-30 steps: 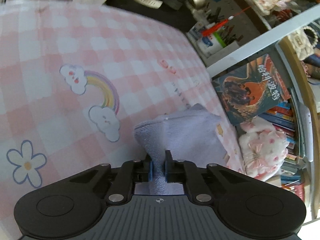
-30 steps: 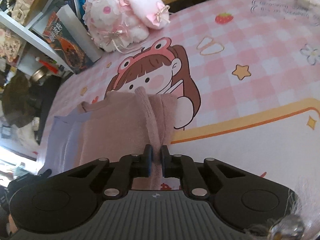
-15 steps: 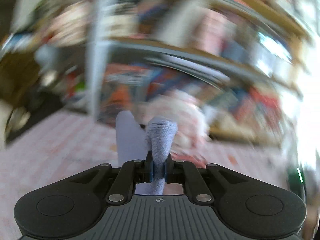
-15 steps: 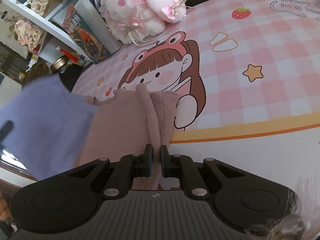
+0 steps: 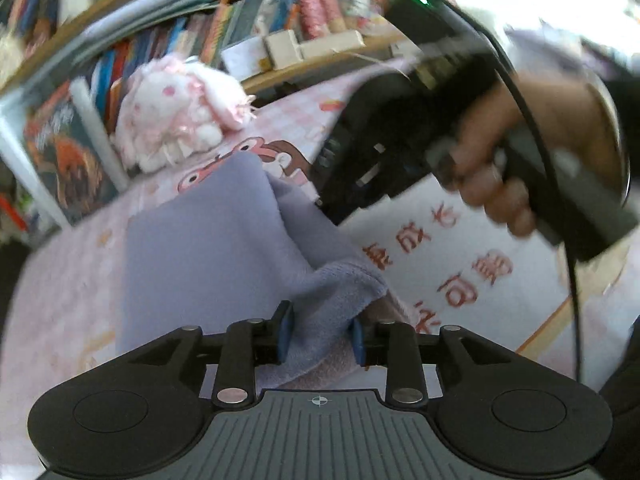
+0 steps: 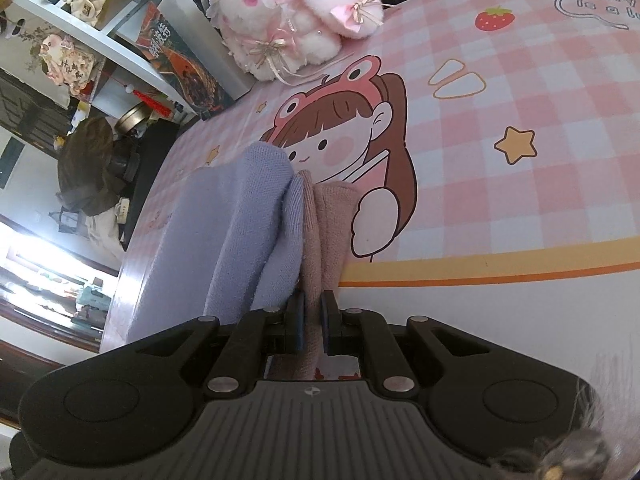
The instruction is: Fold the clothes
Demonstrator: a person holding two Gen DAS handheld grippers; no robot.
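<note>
A lavender cloth [image 5: 208,248] lies folded over a dusty pink cloth [image 6: 332,224] on the pink checked table cover [image 6: 520,92]. My left gripper [image 5: 320,336] has its jaws apart, with the lavender cloth's corner lying loose between them. My right gripper [image 6: 311,320] is shut on the pink cloth's edge, and the lavender cloth [image 6: 248,224] drapes against its left side. In the left wrist view the right gripper's black body [image 5: 400,132] and the hand holding it sit just beyond the cloths, with its fingertips hidden.
A white and pink plush toy [image 6: 296,20] sits at the table's far edge, also in the left wrist view [image 5: 176,116]. Books on shelves [image 5: 248,28] stand behind it. The table's left edge [image 6: 132,240] drops off beside the cloths.
My left gripper swung the lavender cloth over onto the pink cloth, then opened its jaws. My right gripper stayed shut on the pink cloth.
</note>
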